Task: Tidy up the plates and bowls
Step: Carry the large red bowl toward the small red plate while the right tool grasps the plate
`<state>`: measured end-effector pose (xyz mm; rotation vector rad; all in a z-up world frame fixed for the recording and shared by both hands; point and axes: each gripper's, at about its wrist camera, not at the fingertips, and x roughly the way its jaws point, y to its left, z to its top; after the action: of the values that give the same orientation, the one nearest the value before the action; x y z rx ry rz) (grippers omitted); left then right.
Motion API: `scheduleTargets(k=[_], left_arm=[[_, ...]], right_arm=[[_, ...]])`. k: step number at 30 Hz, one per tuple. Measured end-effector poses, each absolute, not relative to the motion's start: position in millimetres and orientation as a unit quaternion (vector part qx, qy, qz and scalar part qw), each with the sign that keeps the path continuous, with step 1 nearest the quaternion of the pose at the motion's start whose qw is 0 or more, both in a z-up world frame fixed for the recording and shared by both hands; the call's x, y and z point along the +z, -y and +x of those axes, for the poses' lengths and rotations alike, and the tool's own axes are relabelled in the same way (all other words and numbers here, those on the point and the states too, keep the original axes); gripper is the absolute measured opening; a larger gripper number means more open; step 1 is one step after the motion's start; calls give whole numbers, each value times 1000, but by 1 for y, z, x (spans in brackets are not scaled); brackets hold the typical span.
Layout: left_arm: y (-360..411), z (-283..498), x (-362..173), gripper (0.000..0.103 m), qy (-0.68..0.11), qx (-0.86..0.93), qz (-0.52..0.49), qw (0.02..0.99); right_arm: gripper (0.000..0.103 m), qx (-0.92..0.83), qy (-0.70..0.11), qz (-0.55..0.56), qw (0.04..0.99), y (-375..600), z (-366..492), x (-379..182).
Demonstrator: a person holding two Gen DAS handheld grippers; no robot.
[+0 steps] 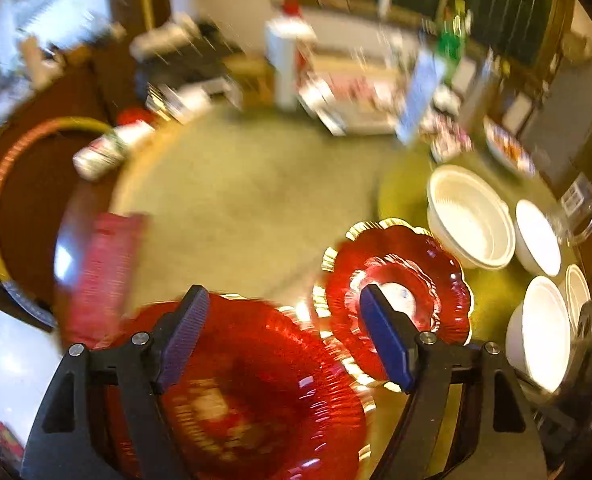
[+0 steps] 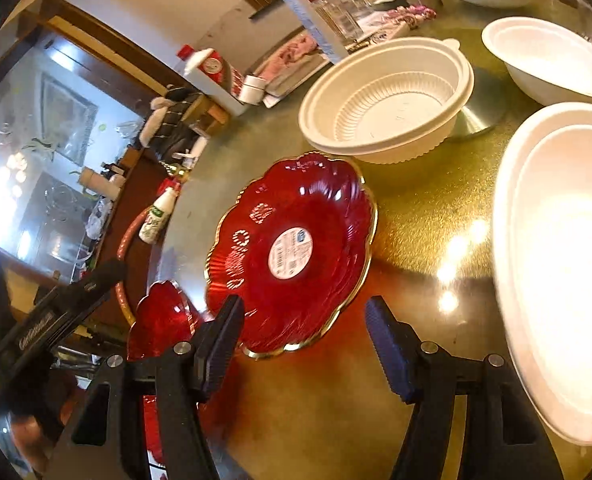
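Left to right across the glass turntable point(image 2: 436, 208). Toward its left edge, a small bottle point(image 2: 156, 218) lies on its side just off the rim. Left gripper point(image 1: 284, 336), jaws spread and empty, hangs over a red plate point(image 1: 256, 392) that looks to overhang the near edge; that view is smeared, so I cannot tell whether the plate rests flat or is tilted. Next right, a gold-rimmed red plate with sticker point(image 2: 292, 252) sits flat near the near edge, apparently a stack, though the count is unreadable. Right gripper point(image 2: 304, 328) hovers just short of its near rim, jaws spread, pinching nothing. Behind it stands a ribbed white bowl point(image 2: 388, 100); at the right edge a plain white bowl point(image 2: 548, 60) and a nested white bowl pair point(image 2: 556, 264), washed out by glare and cut off by the frame. Judgement: between grasps, red plates being gathered into one pile. Next move calls for closing on a thin scalloped rim without sliding the plate across slick glass.
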<state>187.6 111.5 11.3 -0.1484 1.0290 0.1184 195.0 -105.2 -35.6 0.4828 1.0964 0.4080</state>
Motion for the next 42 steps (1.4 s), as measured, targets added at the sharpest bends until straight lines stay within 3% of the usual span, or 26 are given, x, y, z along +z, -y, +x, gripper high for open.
scheduleTargets(k=[11, 13, 14, 15, 16, 18, 23, 42], left_arm=[[-93, 265, -37, 78, -579, 53, -71, 810], [-87, 269, -45, 76, -595, 40, -64, 800], [-83, 271, -50, 53, -605, 35, -52, 794], [-81, 271, -52, 37, -607, 30, -44, 793], [-82, 270, -48, 34, -600, 40, -43, 798], [-84, 268, -41, 25, -598, 40, -49, 799], [-81, 248, -9, 21, -560, 45, -35, 826], [-135, 132, 73, 21, -418, 62, -97, 901]], right_arm=[[63, 196, -517, 253, 794, 115, 224, -59], [53, 196, -515, 252, 795, 116, 226, -61], [35, 195, -517, 251, 795, 117, 227, -63], [15, 194, -523, 249, 792, 117, 228, -67], [12, 185, -531, 241, 791, 117, 229, -71], [11, 183, -523, 239, 797, 118, 226, -71], [11, 181, -503, 224, 815, 120, 222, -56], [10, 234, -379, 139, 884, 74, 140, 43]])
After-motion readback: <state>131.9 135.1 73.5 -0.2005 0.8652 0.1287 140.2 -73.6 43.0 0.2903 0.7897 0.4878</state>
